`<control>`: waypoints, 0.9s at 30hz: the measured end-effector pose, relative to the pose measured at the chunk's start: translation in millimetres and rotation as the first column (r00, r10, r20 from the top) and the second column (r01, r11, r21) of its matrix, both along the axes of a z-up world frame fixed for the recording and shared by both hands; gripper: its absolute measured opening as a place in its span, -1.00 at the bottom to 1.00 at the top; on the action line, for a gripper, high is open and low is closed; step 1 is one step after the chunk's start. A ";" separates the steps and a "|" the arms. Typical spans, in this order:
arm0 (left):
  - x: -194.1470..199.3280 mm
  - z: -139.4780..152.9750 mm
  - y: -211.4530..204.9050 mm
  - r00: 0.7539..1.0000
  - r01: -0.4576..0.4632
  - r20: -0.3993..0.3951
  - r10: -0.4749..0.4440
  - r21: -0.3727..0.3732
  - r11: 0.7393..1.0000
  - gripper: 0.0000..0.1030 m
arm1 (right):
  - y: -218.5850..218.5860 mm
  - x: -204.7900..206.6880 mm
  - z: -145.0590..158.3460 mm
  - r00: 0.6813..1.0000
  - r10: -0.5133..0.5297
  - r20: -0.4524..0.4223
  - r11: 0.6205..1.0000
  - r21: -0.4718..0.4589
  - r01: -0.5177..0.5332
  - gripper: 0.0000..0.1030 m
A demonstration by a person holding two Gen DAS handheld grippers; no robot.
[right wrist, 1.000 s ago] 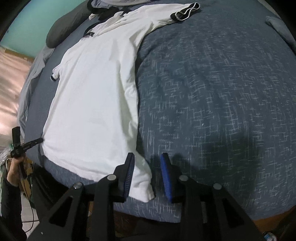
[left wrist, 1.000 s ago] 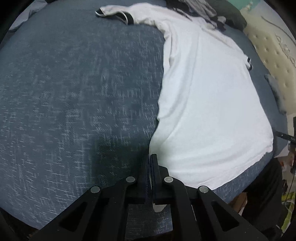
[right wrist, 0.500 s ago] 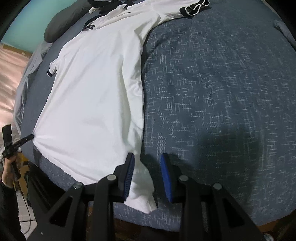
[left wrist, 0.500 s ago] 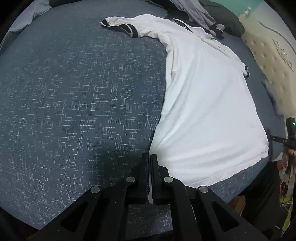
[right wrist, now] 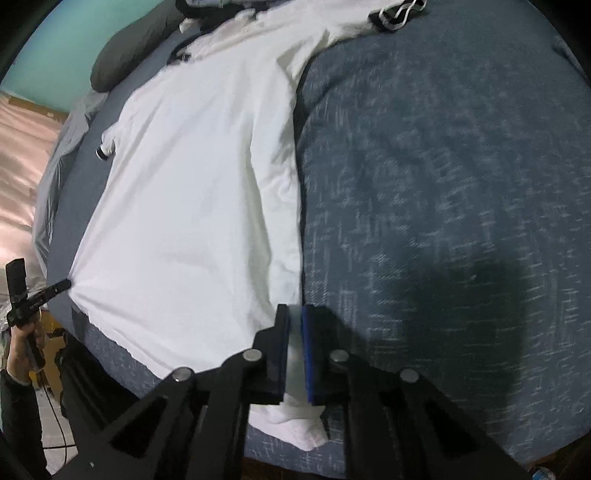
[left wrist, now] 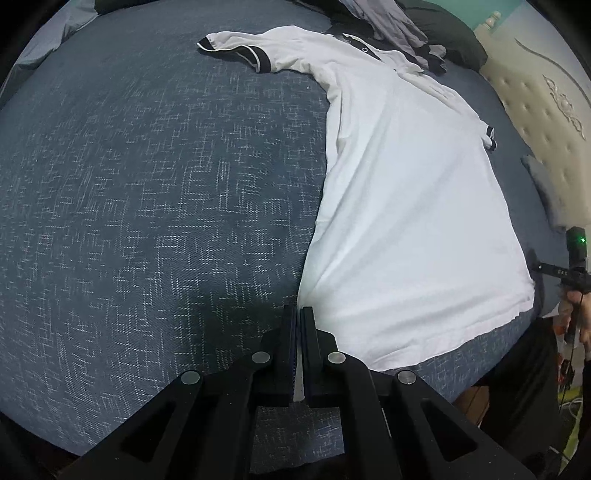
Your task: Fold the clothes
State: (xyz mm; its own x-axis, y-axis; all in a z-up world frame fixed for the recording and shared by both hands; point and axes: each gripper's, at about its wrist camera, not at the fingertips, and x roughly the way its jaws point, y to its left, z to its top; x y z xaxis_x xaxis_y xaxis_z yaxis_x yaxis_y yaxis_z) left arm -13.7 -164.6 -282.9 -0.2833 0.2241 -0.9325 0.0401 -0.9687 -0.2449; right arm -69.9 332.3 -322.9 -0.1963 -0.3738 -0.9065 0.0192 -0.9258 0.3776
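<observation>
A white polo shirt (left wrist: 406, 221) with black-trimmed sleeves lies flat on a dark blue bedspread (left wrist: 147, 221), collar at the far end. My left gripper (left wrist: 298, 314) is shut on one corner of the shirt's near hem, and a sliver of white cloth shows between its jaws. My right gripper (right wrist: 294, 314) is shut on the opposite hem corner of the shirt (right wrist: 192, 206). White fabric is pinched between its blue pads and hangs out below them. Each wrist view shows the other gripper small at the shirt's far hem corner, held by a hand.
A dark pillow (right wrist: 136, 48) and a heap of grey clothes (left wrist: 388, 22) lie beyond the collar. A cream tufted headboard (left wrist: 546, 99) stands on the right in the left wrist view. The bed's near edge runs just under both grippers. Wide bare bedspread (right wrist: 443, 184) flanks the shirt.
My right gripper's jaws, open around the hem corner before, have shut on the cloth. My left gripper has stayed shut on its corner.
</observation>
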 end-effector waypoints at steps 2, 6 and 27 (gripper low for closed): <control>-0.9 -0.7 0.8 1.000 0.001 0.001 -0.001 -0.001 1.000 -0.95 | 5.4 2.2 6.8 1.000 -0.005 -0.022 1.000 0.004 0.006 -0.97; -5.4 -4.9 2.8 1.000 0.002 0.003 -0.002 -0.001 1.000 -0.95 | 17.0 3.4 17.3 0.999 -0.018 -0.050 1.000 0.006 0.019 -0.98; -3.0 -14.9 1.0 1.000 -0.010 0.025 0.008 0.061 0.998 -0.93 | 40.2 15.1 8.4 0.996 -0.088 -0.010 0.994 -0.070 0.087 -0.34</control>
State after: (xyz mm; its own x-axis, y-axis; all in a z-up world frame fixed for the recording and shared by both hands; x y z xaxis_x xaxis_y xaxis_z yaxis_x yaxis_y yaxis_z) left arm -16.7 -163.6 -297.8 -0.2630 0.2783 -0.9238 0.0552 -0.9516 -0.3024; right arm -54.8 372.5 -314.5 -0.2429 -0.4165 -0.8761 -0.0552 -0.8957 0.4411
